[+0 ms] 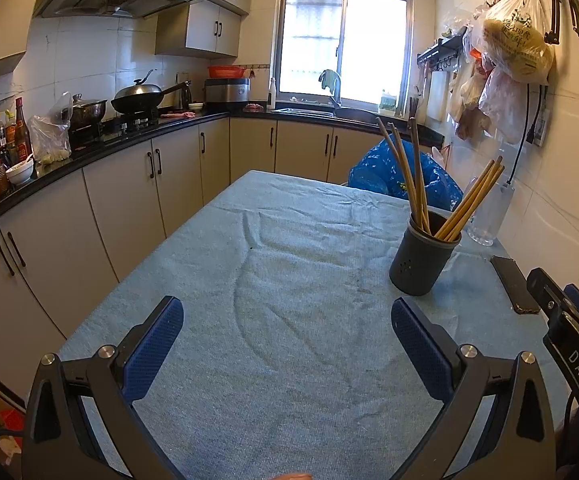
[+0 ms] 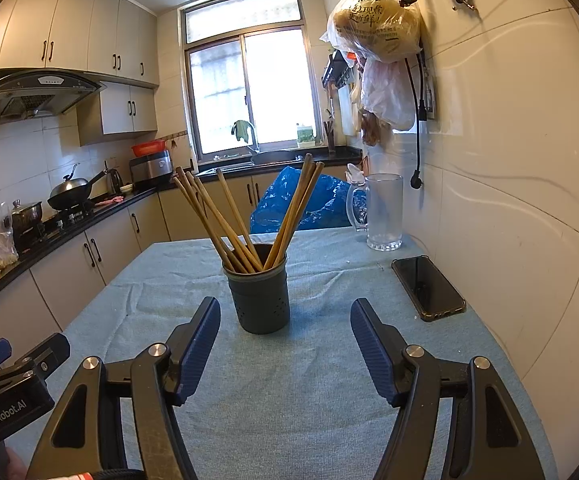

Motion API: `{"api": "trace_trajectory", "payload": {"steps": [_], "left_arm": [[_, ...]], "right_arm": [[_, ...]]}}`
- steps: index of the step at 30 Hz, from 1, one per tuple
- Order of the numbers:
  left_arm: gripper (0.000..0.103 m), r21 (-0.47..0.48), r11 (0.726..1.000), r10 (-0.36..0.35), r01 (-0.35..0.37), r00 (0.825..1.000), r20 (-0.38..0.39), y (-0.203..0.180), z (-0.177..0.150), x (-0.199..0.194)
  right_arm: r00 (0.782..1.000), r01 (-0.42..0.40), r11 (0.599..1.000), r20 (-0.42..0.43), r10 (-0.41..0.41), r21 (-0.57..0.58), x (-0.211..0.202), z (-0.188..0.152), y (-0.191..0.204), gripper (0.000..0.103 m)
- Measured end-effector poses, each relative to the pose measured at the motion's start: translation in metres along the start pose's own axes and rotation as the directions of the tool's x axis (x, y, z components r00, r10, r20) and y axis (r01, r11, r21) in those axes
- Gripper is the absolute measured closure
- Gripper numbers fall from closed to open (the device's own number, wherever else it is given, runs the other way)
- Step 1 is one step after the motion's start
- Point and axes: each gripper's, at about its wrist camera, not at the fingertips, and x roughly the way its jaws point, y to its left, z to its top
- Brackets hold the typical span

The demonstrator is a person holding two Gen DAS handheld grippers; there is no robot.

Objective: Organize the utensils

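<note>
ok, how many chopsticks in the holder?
7 chopsticks that I can tell apart, all standing in the dark holder on the blue cloth: four lean left, three lean right in the right wrist view. They overlap, so another may be hidden.

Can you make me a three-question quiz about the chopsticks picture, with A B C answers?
1. Where are the chopsticks?
A. in the dark holder
B. flat on the cloth
C. in the glass mug

2. What colour is the tablecloth?
A. red
B. light blue
C. yellow

3. How is the right gripper?
A. open, empty
B. shut on a chopstick
C. shut on the phone

Answers: 1 A, they stand leaning in the holder. 2 B, the cloth is pale blue. 3 A, its fingers stand wide apart with nothing between.
</note>
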Motion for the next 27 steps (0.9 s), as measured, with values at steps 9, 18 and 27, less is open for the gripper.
{"api": "trace_trajectory", "payload": {"steps": [9, 18, 27], "left_arm": [[0.000, 0.004, 1.000, -0.006, 0.006, 1.000, 0.001, -0.002, 0.002, 0.003], [0.000, 0.029, 1.000, -0.006, 0.006, 1.000, -0.002, -0.006, 0.011, 0.005], [0.000, 0.048, 0.999, -0.017, 0.019, 0.999, -0.033, -0.015, 0.014, 0.015]], "right_arm": [[1.000, 0.001, 1.000, 0.010, -0.001, -0.016, 0.002, -0.001, 0.001, 0.031], [1.000, -0.013, 0.998, 0.012, 0.014, -0.056, 0.008, 0.006, 0.005, 0.030], [1.000, -0.019, 0.998, -0.006, 0.019, -0.062, 0.016, 0.004, 0.002, 0.030]]}}
